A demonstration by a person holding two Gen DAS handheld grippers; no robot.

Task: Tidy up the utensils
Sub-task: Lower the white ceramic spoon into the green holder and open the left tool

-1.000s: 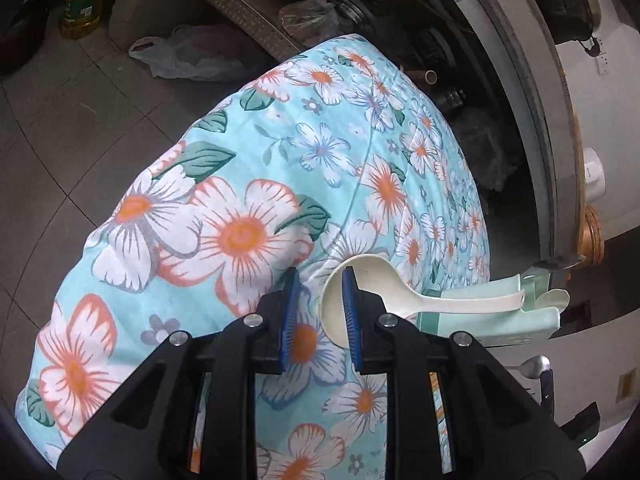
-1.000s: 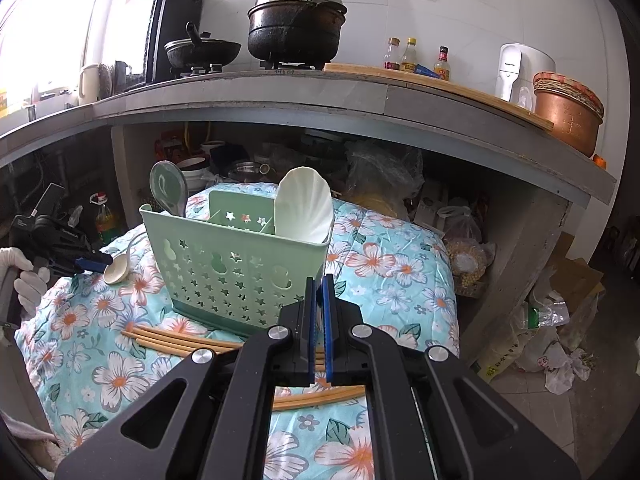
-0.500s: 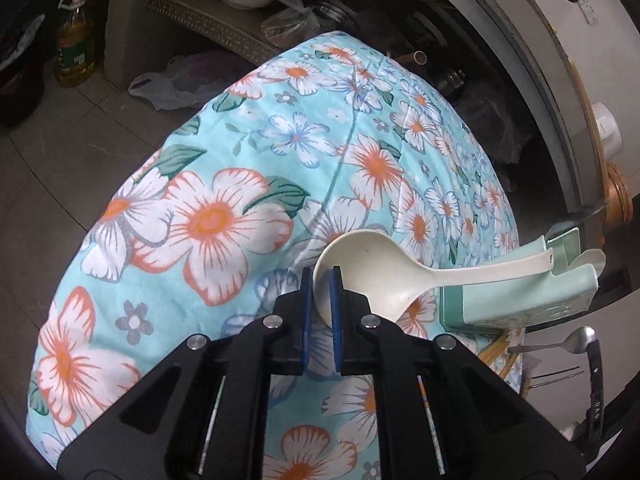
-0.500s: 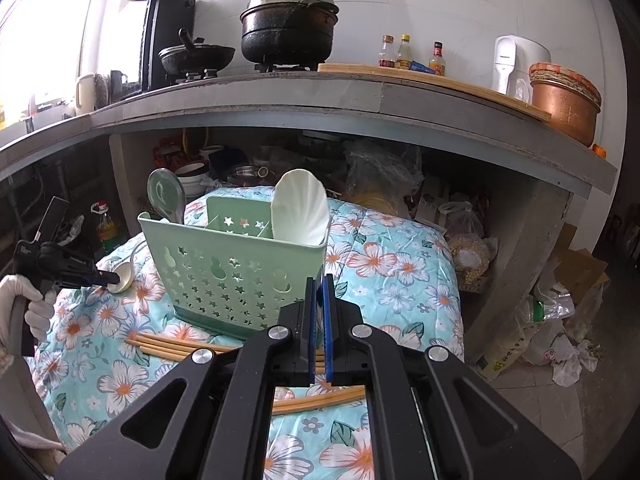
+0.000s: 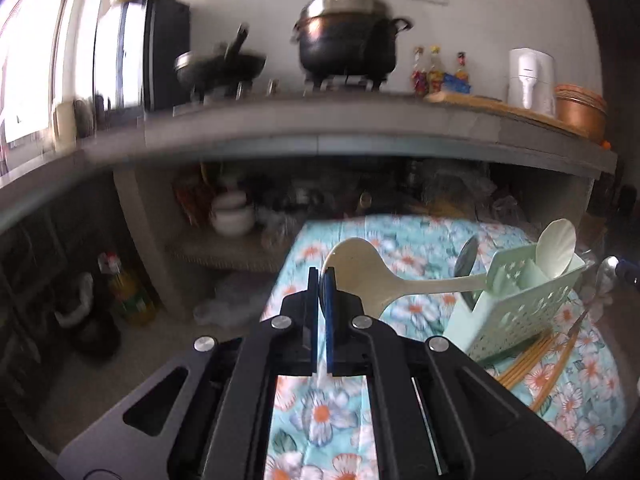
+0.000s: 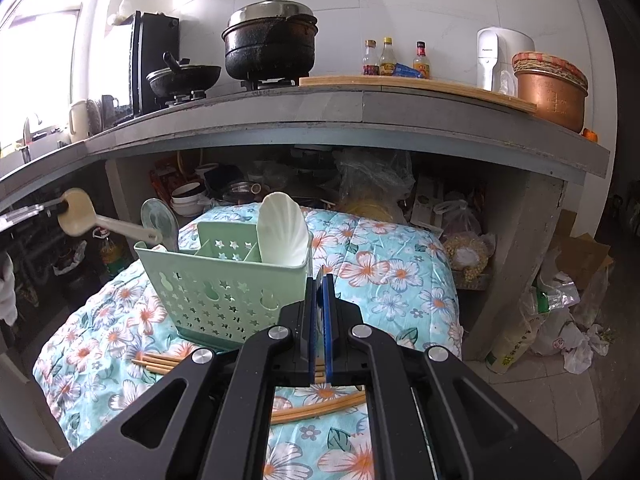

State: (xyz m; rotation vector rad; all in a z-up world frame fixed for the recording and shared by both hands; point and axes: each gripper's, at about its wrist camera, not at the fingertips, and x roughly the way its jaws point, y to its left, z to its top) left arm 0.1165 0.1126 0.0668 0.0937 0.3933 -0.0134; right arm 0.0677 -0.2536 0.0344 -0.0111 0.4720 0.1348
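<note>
Left gripper (image 5: 322,280) clamped on the rim of the cream ladle's (image 5: 360,276) bowl, fingers having just closed onto it; ladle held in the air, handle running out level toward the green utensil caddy (image 5: 516,312). In the right wrist view the same ladle (image 6: 76,218) hangs clear of the flowered cloth (image 6: 400,280), its handle tip just beside the caddy's (image 6: 224,280) near-left corner, not yet inside any compartment. Gripping by the bowl leaves the handle free, which I judge suits dropping it handle-first into a slot. Caddy stands upright on the cloth-covered surface; a white scalloped scoop (image 6: 284,232) stands bowl-up in a right-hand compartment, and a translucent grey-green spoon (image 6: 160,220) stands at the left end, bowls up so handles seat low. Right gripper (image 6: 319,280) pressed together on nothing, hovering low in front of the caddy; likely waiting its turn. Wooden chopsticks (image 6: 160,360) lie loose on the cloth at the caddy's foot, more (image 6: 320,408) beneath the right gripper, so the sorting looks partway done. Left view is motion-blurred, so the exact pinch on the rim is hard to read. Judged risk: a thin-rim hold lets the ladle swing as it is tipped upright.
</note>
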